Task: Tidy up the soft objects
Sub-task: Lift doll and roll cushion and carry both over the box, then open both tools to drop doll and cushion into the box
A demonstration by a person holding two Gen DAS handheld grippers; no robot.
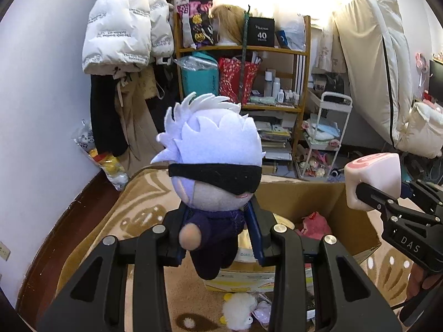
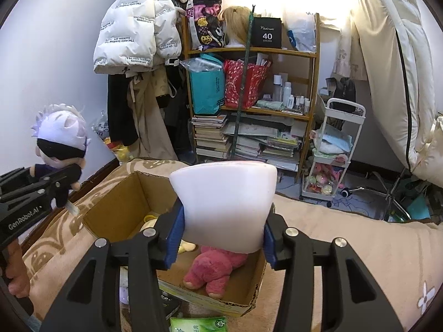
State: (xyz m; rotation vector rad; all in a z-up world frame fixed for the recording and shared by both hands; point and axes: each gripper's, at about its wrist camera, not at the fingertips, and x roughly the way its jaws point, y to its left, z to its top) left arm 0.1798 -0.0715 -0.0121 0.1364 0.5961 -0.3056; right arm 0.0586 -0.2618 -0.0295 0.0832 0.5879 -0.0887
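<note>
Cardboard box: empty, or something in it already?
Not empty. The right wrist view shows the cardboard box open-topped with a pink plush lying on its floor and a pale yellow item behind it.

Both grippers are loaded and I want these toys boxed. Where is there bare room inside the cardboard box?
Bare floor shows in the cardboard box at its far left corner and along the near right wall beside the pink plush. The middle is crowded: the pink plush and a yellow toy.
</note>
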